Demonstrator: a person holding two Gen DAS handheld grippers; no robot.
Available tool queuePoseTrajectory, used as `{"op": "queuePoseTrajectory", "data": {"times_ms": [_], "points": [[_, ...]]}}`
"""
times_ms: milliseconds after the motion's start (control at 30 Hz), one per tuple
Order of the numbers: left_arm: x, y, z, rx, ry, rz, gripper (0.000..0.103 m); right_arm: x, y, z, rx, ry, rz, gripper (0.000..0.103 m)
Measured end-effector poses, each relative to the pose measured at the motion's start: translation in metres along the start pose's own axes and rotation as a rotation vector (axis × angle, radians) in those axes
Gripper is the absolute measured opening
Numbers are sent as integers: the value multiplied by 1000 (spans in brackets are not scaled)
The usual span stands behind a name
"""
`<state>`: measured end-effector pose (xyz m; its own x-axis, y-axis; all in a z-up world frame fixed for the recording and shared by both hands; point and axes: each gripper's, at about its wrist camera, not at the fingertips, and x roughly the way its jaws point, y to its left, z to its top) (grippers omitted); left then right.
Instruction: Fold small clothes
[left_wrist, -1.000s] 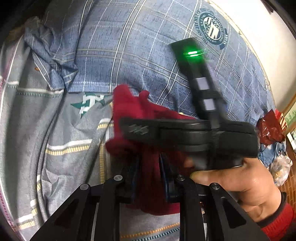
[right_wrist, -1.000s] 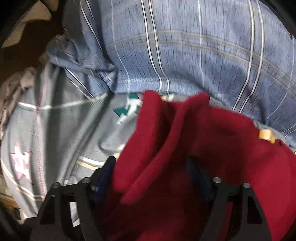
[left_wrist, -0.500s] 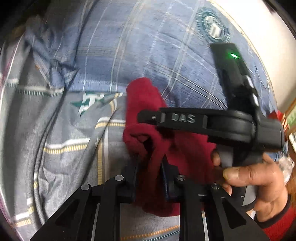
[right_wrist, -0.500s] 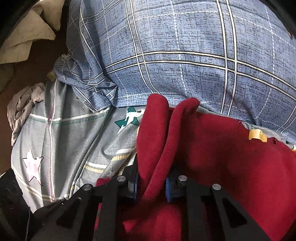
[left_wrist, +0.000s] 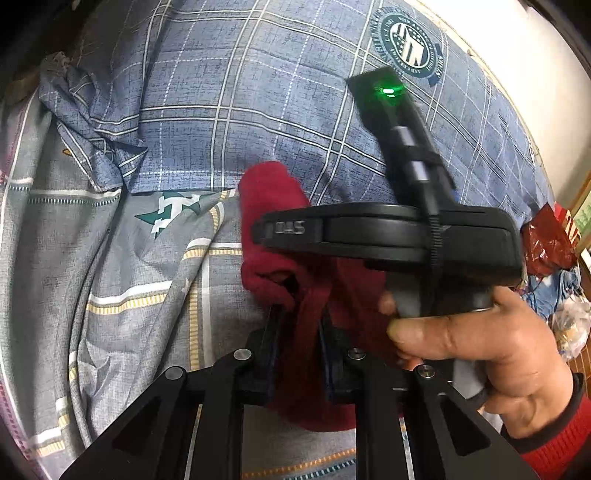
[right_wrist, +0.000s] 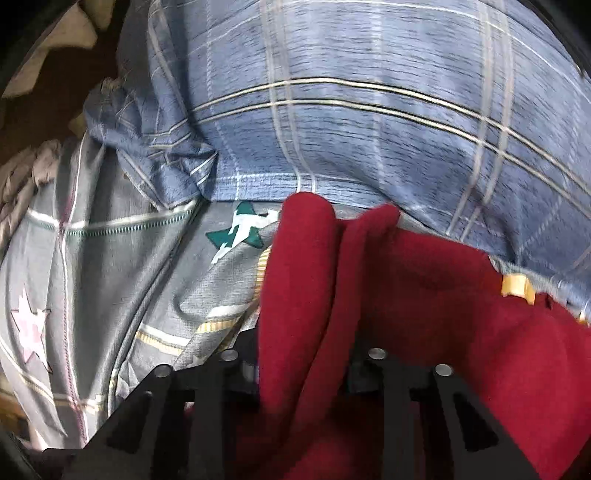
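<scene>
A small dark red garment (left_wrist: 273, 206) hangs bunched over a grey striped bedsheet (left_wrist: 122, 266). My left gripper (left_wrist: 298, 317) is shut on a fold of it near the bottom centre. The right gripper's body (left_wrist: 388, 236), held by a hand, crosses just above and in front of the left one. In the right wrist view the red garment (right_wrist: 461, 314) fills the lower right, and my right gripper (right_wrist: 303, 354) is shut on an upright fold of it. A small yellow tag (right_wrist: 517, 288) shows on the garment's edge.
A blue plaid pillow (left_wrist: 258, 92) with a round crest (left_wrist: 408, 42) lies behind the garment. Its knotted corner (right_wrist: 159, 162) sits at the left. Red and clear plastic bags (left_wrist: 550, 243) lie at the far right. Crumpled grey cloth (right_wrist: 22, 181) lies at the left edge.
The right gripper has closed on the red fold and shifted across in front of the left one. The garment has been drawn up and to the right. The left gripper keeps its hold.
</scene>
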<state>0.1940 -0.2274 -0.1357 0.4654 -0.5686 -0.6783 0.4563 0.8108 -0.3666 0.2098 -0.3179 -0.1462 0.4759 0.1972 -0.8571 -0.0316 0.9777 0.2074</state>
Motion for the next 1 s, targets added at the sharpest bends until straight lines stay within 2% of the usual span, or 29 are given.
{"op": "queuePoseTrajectory", "data": {"times_ms": [200,533,800,1000], "points": [[-6,-12,-4,46,-17,17,16,-27,-13,-6,37,-41,42,22],[-9,-11,-7,42,-18,32,16,-53,-13,-15,31,-62,66,22],[-7,-8,-6,34,-13,35,15,-45,-11,-15,39,-53,76,23],[-3,-4,-4,18,0,28,15,-24,3,-9,24,-20,56,33]]}}
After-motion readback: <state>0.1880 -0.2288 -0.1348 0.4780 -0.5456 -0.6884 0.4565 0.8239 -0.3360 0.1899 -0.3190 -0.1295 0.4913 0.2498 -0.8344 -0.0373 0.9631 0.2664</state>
